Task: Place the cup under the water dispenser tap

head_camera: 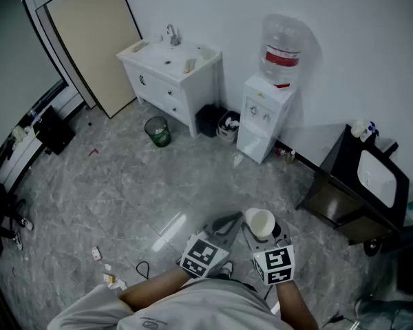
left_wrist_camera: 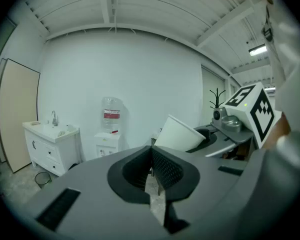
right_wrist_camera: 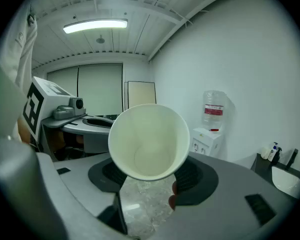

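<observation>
Well apart from water dispenser [head_camera: 263, 117], right tongs [right_wrist_camera: 149, 179] clamped on white paper cup [right_wrist_camera: 149, 141], mouth facing camera; left tongs [left_wrist_camera: 153, 170] together, empty.

Dim, cool light throughout. Ceiling strip lamp [right_wrist_camera: 95, 26] glows up-left of water dispenser [right_wrist_camera: 210, 134]. Pale glare on floor [head_camera: 171, 224] before it, soft shadow on wall [head_camera: 315, 50] behind. Gripper views fisheye, corners black, foreground soft.
</observation>
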Available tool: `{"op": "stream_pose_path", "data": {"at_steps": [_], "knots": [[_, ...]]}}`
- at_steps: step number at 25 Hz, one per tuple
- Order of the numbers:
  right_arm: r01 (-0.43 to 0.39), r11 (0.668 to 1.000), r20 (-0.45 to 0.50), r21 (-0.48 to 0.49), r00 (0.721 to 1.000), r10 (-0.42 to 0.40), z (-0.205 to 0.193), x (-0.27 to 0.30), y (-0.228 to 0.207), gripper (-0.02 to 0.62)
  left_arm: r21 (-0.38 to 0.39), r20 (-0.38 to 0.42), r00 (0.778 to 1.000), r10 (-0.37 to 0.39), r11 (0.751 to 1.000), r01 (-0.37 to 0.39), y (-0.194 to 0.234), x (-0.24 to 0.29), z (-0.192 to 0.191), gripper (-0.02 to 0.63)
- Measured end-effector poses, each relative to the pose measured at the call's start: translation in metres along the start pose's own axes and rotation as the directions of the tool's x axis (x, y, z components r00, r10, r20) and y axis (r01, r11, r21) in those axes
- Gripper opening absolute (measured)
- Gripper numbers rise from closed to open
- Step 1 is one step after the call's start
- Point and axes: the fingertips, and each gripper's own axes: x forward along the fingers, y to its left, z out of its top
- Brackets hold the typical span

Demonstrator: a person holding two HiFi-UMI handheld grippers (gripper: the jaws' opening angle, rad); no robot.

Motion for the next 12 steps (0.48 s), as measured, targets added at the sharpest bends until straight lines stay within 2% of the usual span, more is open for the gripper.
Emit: {"op": "stream_pose_path", "data": {"at_steps": [12], "knots": [[-0.024,1.000,0.029,0.020,0.999,0.023,-0.006,-0.006,-0.018,0.276,-0.001,-0.001,1.000,0.025,1.000,-0.025,-0.011,0.016,-0.003,0.006]]}}
